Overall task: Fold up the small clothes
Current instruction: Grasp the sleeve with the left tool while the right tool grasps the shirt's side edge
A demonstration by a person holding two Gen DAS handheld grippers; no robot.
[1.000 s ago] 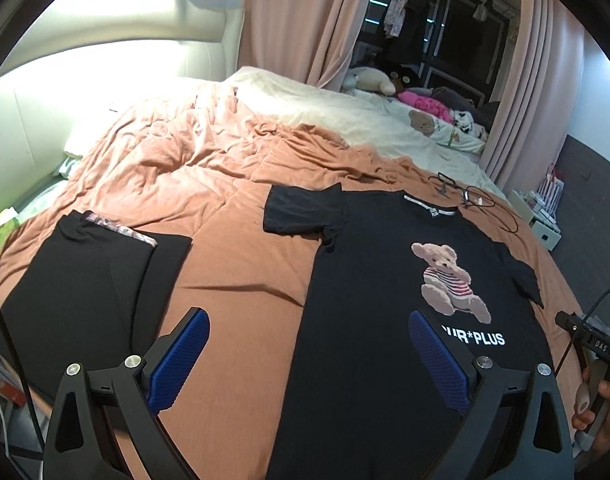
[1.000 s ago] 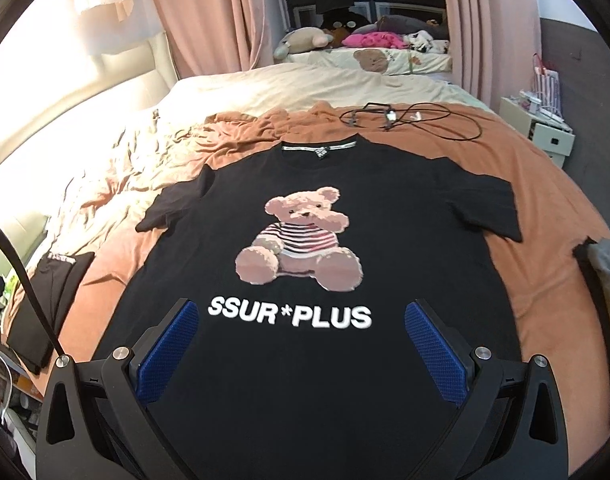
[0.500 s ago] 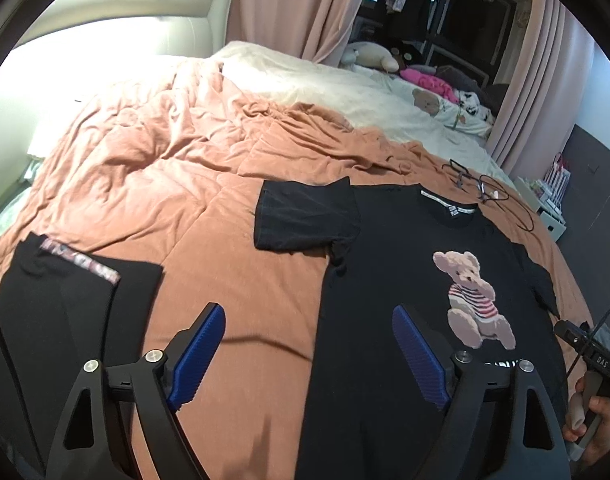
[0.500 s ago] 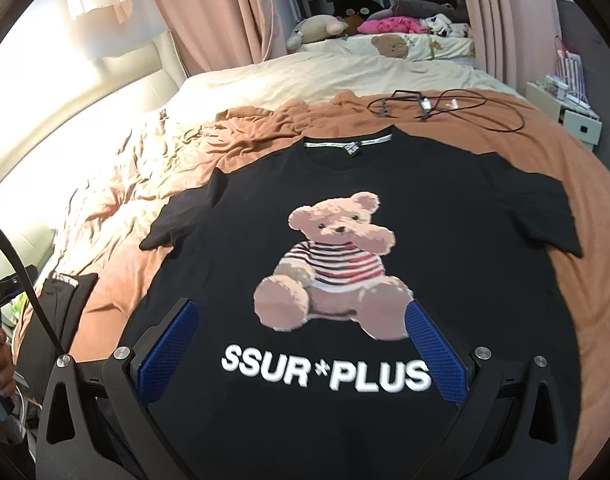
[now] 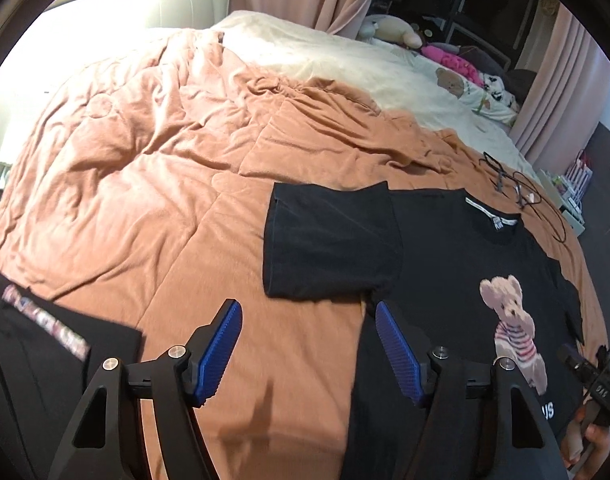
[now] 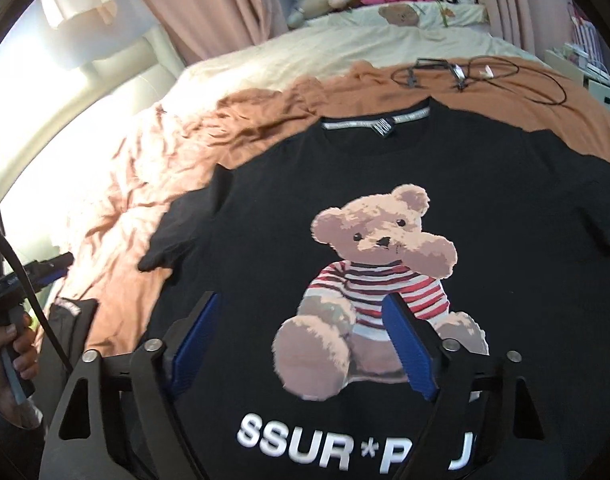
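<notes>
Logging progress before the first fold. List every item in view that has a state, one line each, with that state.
Black teddy-bear T-shirt: spread flat, print up, unfolded.
Its sleeve: lying out flat on the orange blanket.
Black garment: folded, lying apart from the shirt.
Blanket: rumpled.
Black cable: loose, beyond the collar.
Left gripper: open, holding nothing.
Right gripper: open, over the print.

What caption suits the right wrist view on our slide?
Open right gripper above a black teddy-bear T-shirt spread flat on an orange duvet.
</notes>
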